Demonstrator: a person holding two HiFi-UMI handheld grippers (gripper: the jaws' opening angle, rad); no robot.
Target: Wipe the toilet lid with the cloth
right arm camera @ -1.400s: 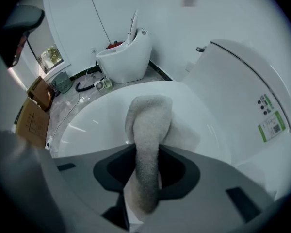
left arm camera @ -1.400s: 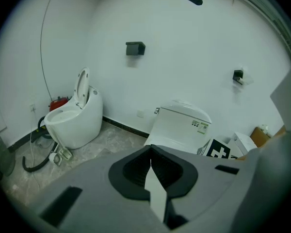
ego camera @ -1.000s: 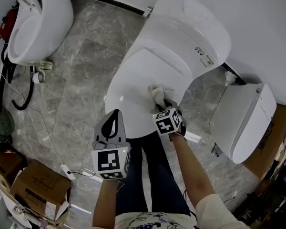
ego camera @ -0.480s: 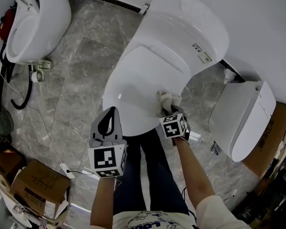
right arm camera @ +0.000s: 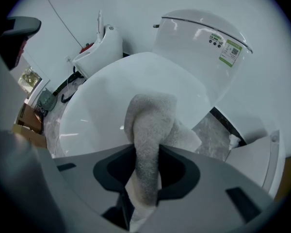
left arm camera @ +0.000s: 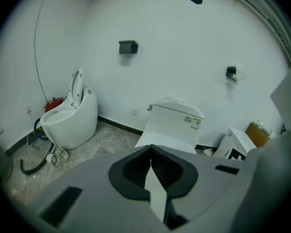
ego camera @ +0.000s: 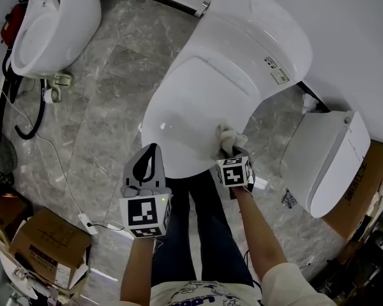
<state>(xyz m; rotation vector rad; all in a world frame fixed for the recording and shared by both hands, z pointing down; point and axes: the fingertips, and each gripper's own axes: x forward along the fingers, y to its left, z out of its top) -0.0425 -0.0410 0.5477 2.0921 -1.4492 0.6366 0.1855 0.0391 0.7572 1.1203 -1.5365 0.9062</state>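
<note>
Right gripper (ego camera: 232, 152) was clamped on the cloth (ego camera: 228, 136), pressed at the toilet lid's (ego camera: 191, 107) front-right edge. Left gripper (ego camera: 150, 153) hung closed and empty off the front edge. Mid-wipe, probably; next stroke should sweep toward the left edge.

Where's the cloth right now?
In the head view, the cloth is pinched in the right gripper, at the near right edge of the toilet lid.

Grey marbled floor tiles (ego camera: 108, 107) meet a plain white wall (left arm camera: 184, 57) along a black baseboard (left arm camera: 121, 125). A spare white toilet (ego camera: 57, 24) stands at the floor's upper left. Cardboard boxes (ego camera: 48, 250) sit at its lower left, and another white fixture (ego camera: 325, 164) lies at the right edge.
</note>
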